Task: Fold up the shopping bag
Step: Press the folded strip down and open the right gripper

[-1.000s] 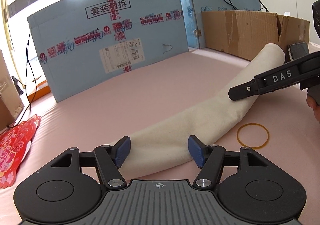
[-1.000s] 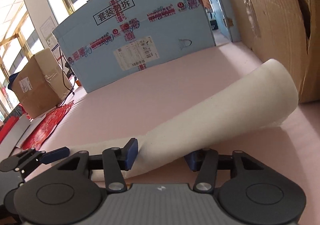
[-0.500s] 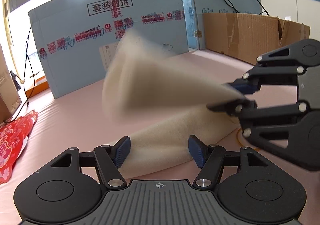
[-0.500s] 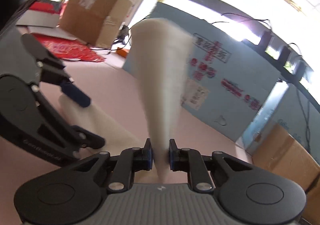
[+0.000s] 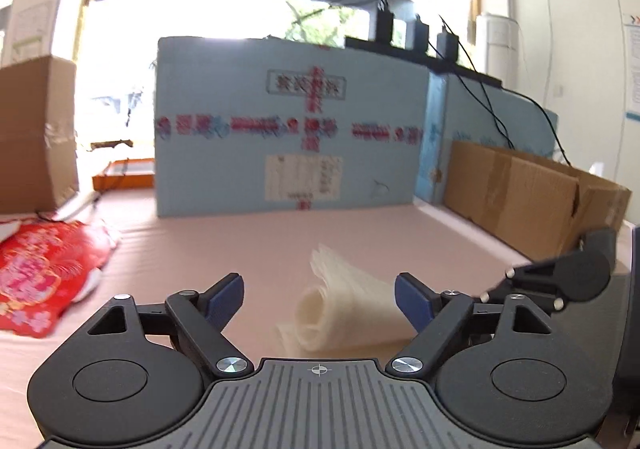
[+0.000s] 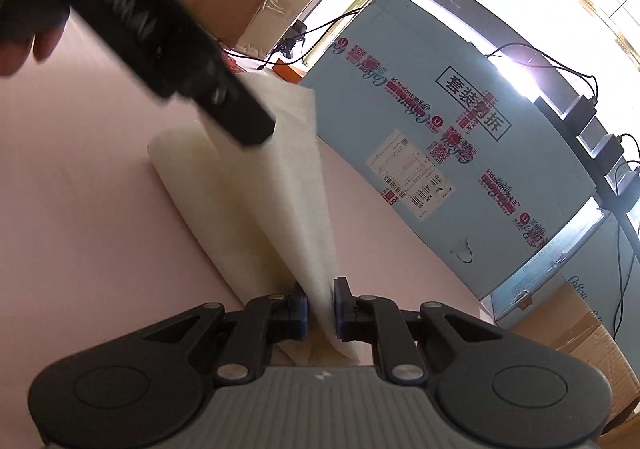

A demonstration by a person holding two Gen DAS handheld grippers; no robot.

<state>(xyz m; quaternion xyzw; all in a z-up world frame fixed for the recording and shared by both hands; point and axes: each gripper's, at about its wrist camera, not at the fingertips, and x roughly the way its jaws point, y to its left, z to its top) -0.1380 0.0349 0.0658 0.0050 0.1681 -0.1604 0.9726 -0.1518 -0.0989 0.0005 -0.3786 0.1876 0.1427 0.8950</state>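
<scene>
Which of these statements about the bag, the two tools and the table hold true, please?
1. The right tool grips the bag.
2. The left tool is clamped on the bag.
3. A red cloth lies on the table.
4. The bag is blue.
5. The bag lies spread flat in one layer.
1. True: the right tool pinches the bag.
2. False: the left tool stands open, its pads clear of the bag.
3. True: the red cloth lies at the left on the table.
4. False: it is cream-white.
5. False: it is doubled over on itself.
</scene>
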